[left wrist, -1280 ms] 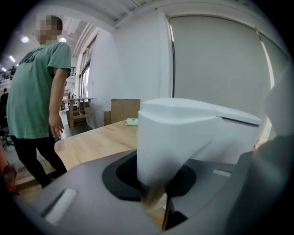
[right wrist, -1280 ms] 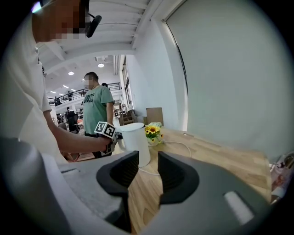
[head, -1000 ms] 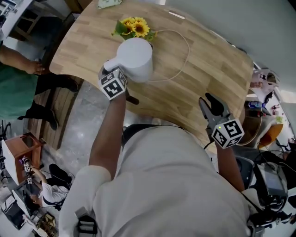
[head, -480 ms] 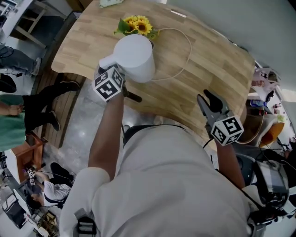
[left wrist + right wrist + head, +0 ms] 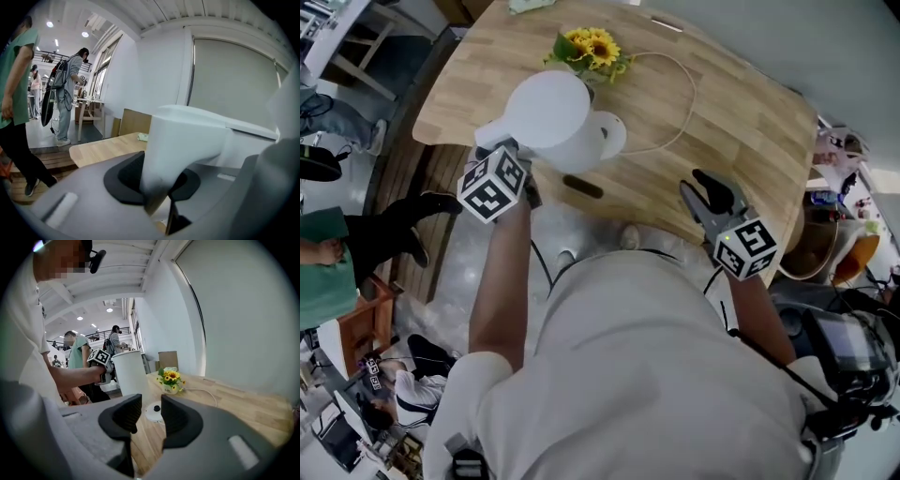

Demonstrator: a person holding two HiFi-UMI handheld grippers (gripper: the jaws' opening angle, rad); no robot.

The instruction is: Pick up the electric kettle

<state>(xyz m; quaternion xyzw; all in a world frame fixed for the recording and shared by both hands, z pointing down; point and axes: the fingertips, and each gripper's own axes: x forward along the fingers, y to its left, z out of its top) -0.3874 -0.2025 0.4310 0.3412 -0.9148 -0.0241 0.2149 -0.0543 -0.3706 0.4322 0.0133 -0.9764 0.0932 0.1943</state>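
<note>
- Left tongs [image 5: 159, 187]: closed on the white handle [image 5: 183, 140] of the electric kettle. The handle fills the gap between the dark pads. In the head view these tongs [image 5: 516, 152] sit over the worktop's near-left edge, marker cube toward the person.
- Electric kettle [image 5: 548, 114]: white, cylindrical, held by its handle clear of the worktop [image 5: 741, 141] and tilted, above the near edge toward the left corner. The right gripper view shows it [image 5: 129, 373] off its base.
- Kettle base [image 5: 609, 134]: white round disc lying flat on the worktop just beside the kettle, inside the near edge. Its dark centre pin is uncovered in the right gripper view [image 5: 154, 411].
- Cord [image 5: 682, 89]: white, looping from the base across the middle of the worktop and back toward the far edge.
- Sunflowers [image 5: 595, 49]: small yellow bunch in a pale pot, near the far edge, beyond the kettle; also seen in the right gripper view [image 5: 171, 379].
- Dark oblong item [image 5: 583, 187]: lying at the near edge below the base; kind not discernible.
- Right tongs [image 5: 145, 416]: jaws apart, nothing between them. In the head view they [image 5: 710, 192] hover at the near edge toward the right corner, well apart from the kettle.
- Bystanders: a person in a green top [image 5: 14, 93] and another with a backpack [image 5: 70, 84], on the floor beyond the worktop's left edge.
</note>
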